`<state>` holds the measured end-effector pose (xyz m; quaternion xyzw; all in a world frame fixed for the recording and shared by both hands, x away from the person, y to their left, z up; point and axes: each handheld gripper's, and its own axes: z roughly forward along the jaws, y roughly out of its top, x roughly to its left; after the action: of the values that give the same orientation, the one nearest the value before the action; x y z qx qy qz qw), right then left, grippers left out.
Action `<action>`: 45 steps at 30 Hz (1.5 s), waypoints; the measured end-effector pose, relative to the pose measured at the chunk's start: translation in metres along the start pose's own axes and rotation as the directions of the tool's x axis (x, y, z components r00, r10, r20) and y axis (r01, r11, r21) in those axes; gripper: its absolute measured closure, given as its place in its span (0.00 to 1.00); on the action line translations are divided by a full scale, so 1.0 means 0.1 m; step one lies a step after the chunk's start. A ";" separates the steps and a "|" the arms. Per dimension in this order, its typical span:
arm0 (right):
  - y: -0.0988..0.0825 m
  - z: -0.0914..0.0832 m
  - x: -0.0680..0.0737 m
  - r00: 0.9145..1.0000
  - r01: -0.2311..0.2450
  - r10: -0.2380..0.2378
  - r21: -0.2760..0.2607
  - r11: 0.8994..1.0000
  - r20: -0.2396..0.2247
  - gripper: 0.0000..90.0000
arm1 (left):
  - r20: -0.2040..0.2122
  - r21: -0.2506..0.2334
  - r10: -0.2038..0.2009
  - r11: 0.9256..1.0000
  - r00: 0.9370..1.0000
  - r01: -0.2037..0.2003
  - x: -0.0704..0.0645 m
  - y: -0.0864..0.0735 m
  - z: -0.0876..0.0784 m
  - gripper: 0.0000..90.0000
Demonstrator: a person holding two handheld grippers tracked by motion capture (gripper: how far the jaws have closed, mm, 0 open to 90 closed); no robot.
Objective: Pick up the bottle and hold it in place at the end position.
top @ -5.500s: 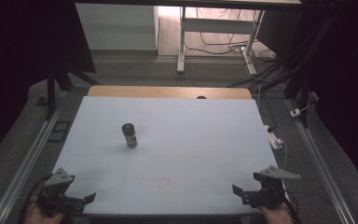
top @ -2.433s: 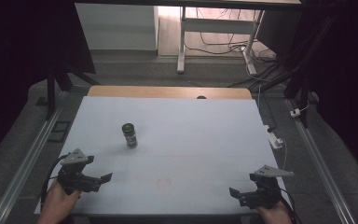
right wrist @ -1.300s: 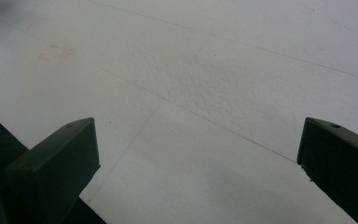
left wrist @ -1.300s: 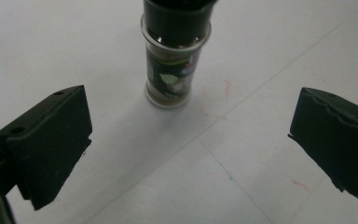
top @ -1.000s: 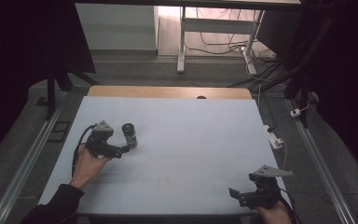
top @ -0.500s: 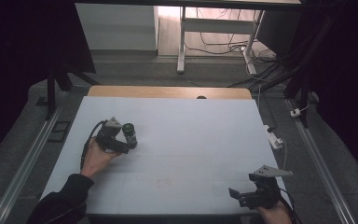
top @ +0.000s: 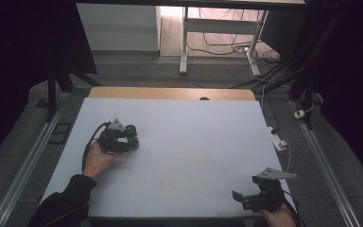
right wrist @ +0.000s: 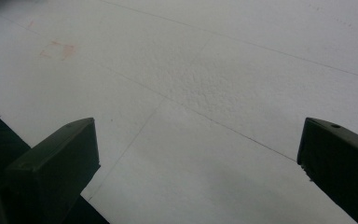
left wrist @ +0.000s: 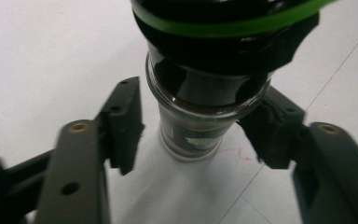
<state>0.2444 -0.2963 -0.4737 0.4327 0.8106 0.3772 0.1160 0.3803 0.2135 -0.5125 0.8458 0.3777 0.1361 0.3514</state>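
Out on the left half of the white bench (top: 194,142), the left tool (top: 123,138) is right up against the small dark jar (top: 131,134). In the left gripper view the jar (left wrist: 200,116) stands upright between the two black jaws, glass body below, dark lid with a green band (left wrist: 233,23) on top. The jaws sit spread either side, a clear gap on the left; contact on the right I cannot tell, so released, not clamped. The left hand (top: 97,158) reaches in from the near edge. Over at the near right corner, the right tool (top: 246,198) hovers low, jaws wide apart over bare bench (right wrist: 214,70), well apart from the jar, grasping nothing.
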 end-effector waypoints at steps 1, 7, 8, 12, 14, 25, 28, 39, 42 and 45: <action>0.00 0.00 0.00 1.000 0.000 0.000 0.000 1.000 0.000 0.00 | 0.004 0.000 0.002 1.000 1.000 -0.002 0.00 0.00 0.00 0.50; 0.00 0.00 0.00 1.000 0.002 -0.002 0.001 1.000 0.000 0.00 | 0.007 0.001 0.013 1.000 1.000 -0.013 -0.01 0.01 0.00 0.59; 0.00 0.00 0.00 1.000 0.002 -0.002 0.000 1.000 0.000 0.00 | 0.008 0.001 0.012 1.000 1.000 -0.012 -0.01 0.01 0.00 0.59; 0.00 0.00 0.00 1.000 0.002 -0.002 0.000 1.000 0.000 0.00 | 0.006 0.004 0.012 1.000 1.000 -0.012 -0.01 0.01 -0.01 0.59; 0.00 0.00 0.00 1.000 0.003 -0.003 0.001 1.000 0.000 0.00 | 0.004 0.006 0.011 1.000 1.000 -0.011 -0.02 0.01 -0.01 0.59; 0.00 0.00 0.00 1.000 0.003 -0.003 0.001 1.000 -0.001 0.00 | -0.002 0.002 0.004 1.000 1.000 -0.004 -0.05 0.07 -0.04 0.59; 0.00 0.00 0.00 1.000 0.003 -0.003 0.001 1.000 -0.001 0.00 | 0.000 -0.009 0.003 1.000 1.000 -0.003 -0.06 0.10 -0.06 0.59; 0.00 0.00 0.00 1.000 0.001 -0.001 0.000 1.000 -0.001 0.00 | 0.020 -0.009 0.038 0.999 0.999 -0.037 -0.18 0.32 -0.08 0.59; 0.00 0.00 0.00 1.000 0.002 -0.002 -0.001 1.000 -0.001 0.00 | 0.032 -0.004 0.053 0.999 0.998 -0.053 -0.23 0.39 -0.04 0.59; 0.00 0.00 0.00 1.000 0.000 0.000 -0.001 1.000 -0.002 0.00 | 0.037 -0.008 0.058 0.998 0.998 -0.058 -0.28 0.47 0.00 0.59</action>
<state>0.2445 -0.2964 -0.4737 0.4322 0.8105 0.3781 0.1155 0.3865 0.1712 -0.4789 0.8576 0.3459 0.1315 0.3572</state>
